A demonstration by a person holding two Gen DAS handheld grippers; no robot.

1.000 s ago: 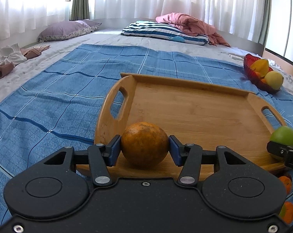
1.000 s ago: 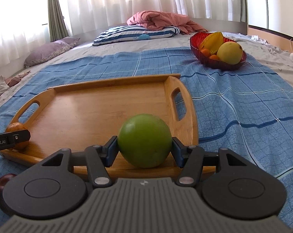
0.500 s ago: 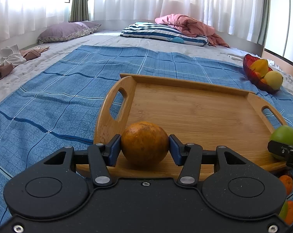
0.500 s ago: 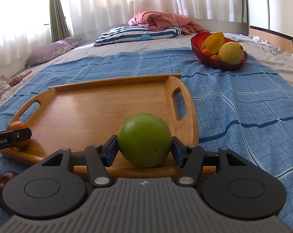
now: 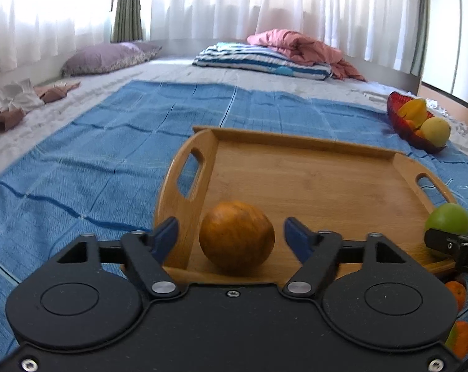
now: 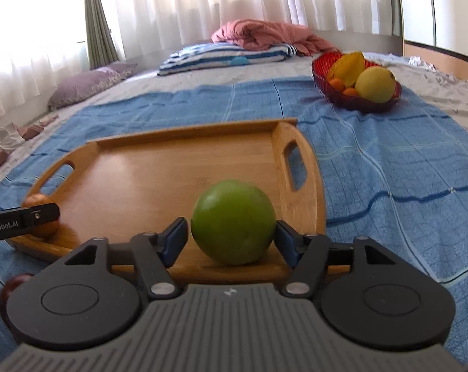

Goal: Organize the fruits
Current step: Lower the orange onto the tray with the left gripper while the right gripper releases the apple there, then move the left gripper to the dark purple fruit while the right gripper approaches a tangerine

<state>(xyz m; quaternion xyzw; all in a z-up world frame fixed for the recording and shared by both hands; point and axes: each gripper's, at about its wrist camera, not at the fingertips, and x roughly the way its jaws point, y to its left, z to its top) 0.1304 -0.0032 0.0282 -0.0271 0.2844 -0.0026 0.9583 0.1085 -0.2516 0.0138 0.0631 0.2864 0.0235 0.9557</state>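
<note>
An orange (image 5: 237, 237) rests on the near left corner of the wooden tray (image 5: 320, 179). My left gripper (image 5: 232, 237) is open, its blue pads clear of the orange on both sides. A green apple (image 6: 234, 221) rests on the tray's (image 6: 184, 167) near right corner. My right gripper (image 6: 231, 238) is slightly open around it, with small gaps at both pads. The apple also shows in the left wrist view (image 5: 448, 218), and the orange in the right wrist view (image 6: 43, 214).
A red bowl (image 6: 355, 99) holding yellow and orange fruit stands on the blue blanket (image 6: 389, 167) at the far right. Loose small oranges (image 5: 457, 291) lie by the tray's near right edge. A dark fruit (image 6: 15, 282) lies near left. Pillows and bedding lie behind.
Both grippers have opened. The left one has let go of the orange onto the tray, and the right one has loosened off the green apple.
</note>
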